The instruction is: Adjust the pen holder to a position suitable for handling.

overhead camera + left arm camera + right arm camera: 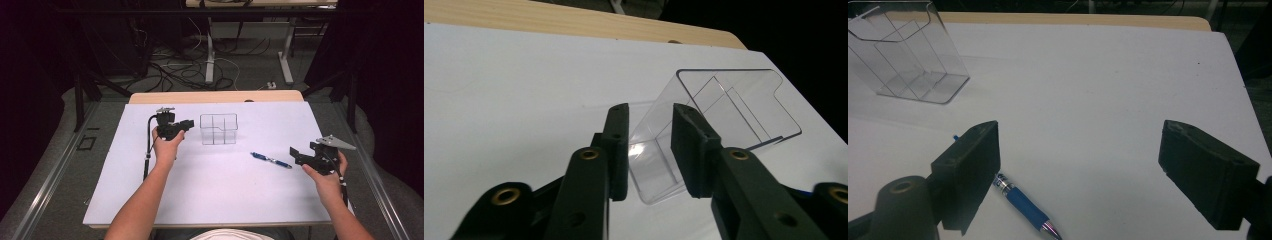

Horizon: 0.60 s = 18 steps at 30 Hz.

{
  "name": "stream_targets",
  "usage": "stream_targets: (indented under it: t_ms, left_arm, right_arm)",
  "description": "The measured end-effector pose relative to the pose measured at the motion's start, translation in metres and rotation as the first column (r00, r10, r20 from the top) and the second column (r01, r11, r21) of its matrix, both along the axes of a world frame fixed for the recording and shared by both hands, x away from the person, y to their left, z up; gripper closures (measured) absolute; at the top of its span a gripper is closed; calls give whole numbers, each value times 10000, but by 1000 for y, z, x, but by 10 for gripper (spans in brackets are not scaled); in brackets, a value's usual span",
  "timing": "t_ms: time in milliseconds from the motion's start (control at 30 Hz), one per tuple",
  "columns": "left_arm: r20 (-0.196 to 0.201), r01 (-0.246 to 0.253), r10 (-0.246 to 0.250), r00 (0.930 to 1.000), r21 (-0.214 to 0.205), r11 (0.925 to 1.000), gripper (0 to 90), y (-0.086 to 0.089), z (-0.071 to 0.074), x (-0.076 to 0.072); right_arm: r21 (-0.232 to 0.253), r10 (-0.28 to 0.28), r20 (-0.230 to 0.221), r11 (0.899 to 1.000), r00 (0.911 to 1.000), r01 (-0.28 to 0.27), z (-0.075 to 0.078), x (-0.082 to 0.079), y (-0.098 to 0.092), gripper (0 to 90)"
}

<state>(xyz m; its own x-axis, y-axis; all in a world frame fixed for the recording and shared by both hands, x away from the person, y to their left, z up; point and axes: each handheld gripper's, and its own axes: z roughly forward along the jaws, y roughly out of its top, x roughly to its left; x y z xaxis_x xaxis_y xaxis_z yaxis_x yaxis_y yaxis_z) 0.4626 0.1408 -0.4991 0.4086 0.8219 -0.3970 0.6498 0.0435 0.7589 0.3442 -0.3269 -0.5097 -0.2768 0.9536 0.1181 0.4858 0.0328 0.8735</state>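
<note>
While the clear plastic holder [218,129] stands upright on the white sheet [210,195] toward the table's far side, nothing grips it: it's a boxy, glossy, see-through acrylic bin with thin flat walls, inner dividers and a notched front lip, edges catching light in the left gripper view [724,115]. Left gripper [186,124] sits just beside it on its left, jaws pointed at it; the two matte black rectangular pads are parted with a narrow gap, the holder's near corner visible through that gap beyond the tips, no pad pressing on it, so released. Blue pen [270,160] lies flat on the sheet, well apart from the holder on its right and nearer the person; slim cylinder, blue barrel, shiny metallic tip, clear section toward the other end in the right gripper view [1023,205]. Right gripper [295,155] hovers just right of the pen, jaws spread wide, blocky black pads with a dull rubbery face, nothing between them, pen partly behind the left pad. Grey three-cornered plate [336,142] on top of it. Sheet is smooth, matte, covering a light wood tabletop [215,96] whose rounded edge shows at the far side.
</note>
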Motion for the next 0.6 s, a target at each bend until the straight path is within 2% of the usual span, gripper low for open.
stream_targets:
  t_ms: [67,167,233,300,367,433,600]
  left_arm:
    - [3,-5,5,10000,8,10000,666,3,2,-3]
    - [52,7,-7,10000,120,9999,599,7,5,-7]
    - [221,-49,43,9997,266,9996,579,8,9,-10]
    - [537,-33,20,9986,253,9997,534,8,14,-15]
    - [513,60,-77,9987,327,9994,505,9,17,-18]
    - [721,63,-85,9974,295,9995,488,8,19,-22]
    - [1098,417,-453,9929,357,9985,402,6,26,-33]
  right_arm:
    - [-11,-12,6,10000,10000,12,0,0,0,167]
    - [-120,-15,150,9999,9999,16,1,0,1,176]
    - [-139,35,123,9999,9999,-33,1,0,2,182]
    - [-389,172,215,9991,9996,-164,3,-1,2,200]
    - [-379,245,236,9990,9994,-236,3,-1,2,206]
    - [-472,303,247,9985,9992,-291,4,-1,3,228]
    - [-689,619,328,9958,9975,-595,6,-2,5,273]
